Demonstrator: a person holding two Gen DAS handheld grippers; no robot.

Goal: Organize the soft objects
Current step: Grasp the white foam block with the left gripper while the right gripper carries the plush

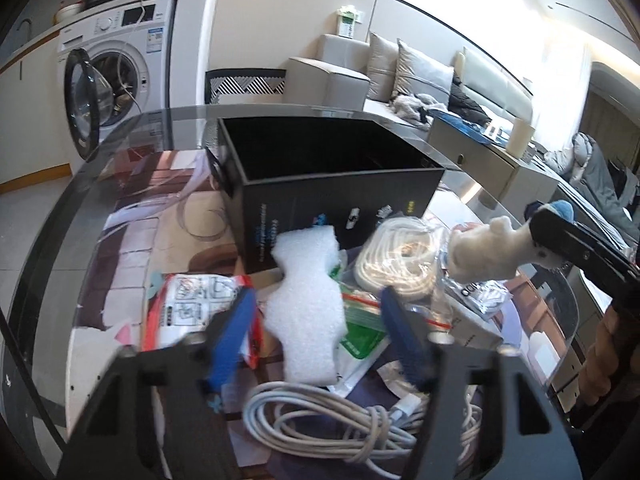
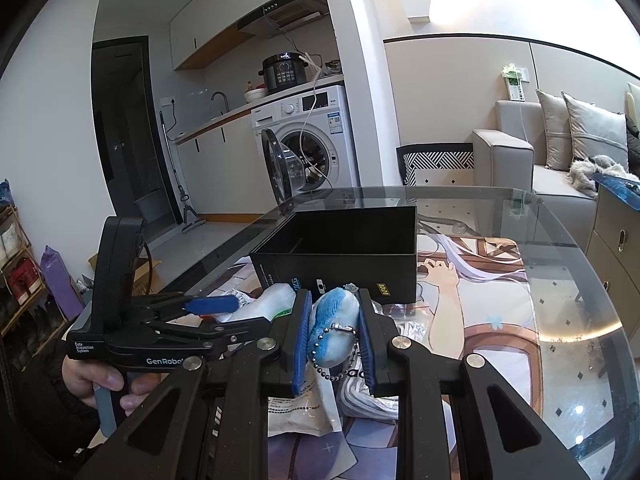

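Note:
An open black box (image 1: 328, 168) stands on the glass table (image 1: 132, 184); it also shows in the right wrist view (image 2: 340, 256). My right gripper (image 2: 334, 312) is shut on a blue and white plush toy (image 2: 332, 328) with a ball chain, held above the clutter just in front of the box. From the left wrist view the plush toy (image 1: 484, 252) hangs at the right. My left gripper (image 1: 316, 304) is open, its blue fingers either side of a white foam piece (image 1: 308, 312) lying on the table; it also shows in the right wrist view (image 2: 224, 312).
A coiled white rope in a bag (image 1: 400, 256), a bundled white cable (image 1: 352, 424), plastic bags (image 1: 192, 312) and a green zip pouch (image 1: 360, 332) lie in front of the box. A washing machine (image 2: 308, 140) and a sofa (image 2: 560, 148) stand beyond the table.

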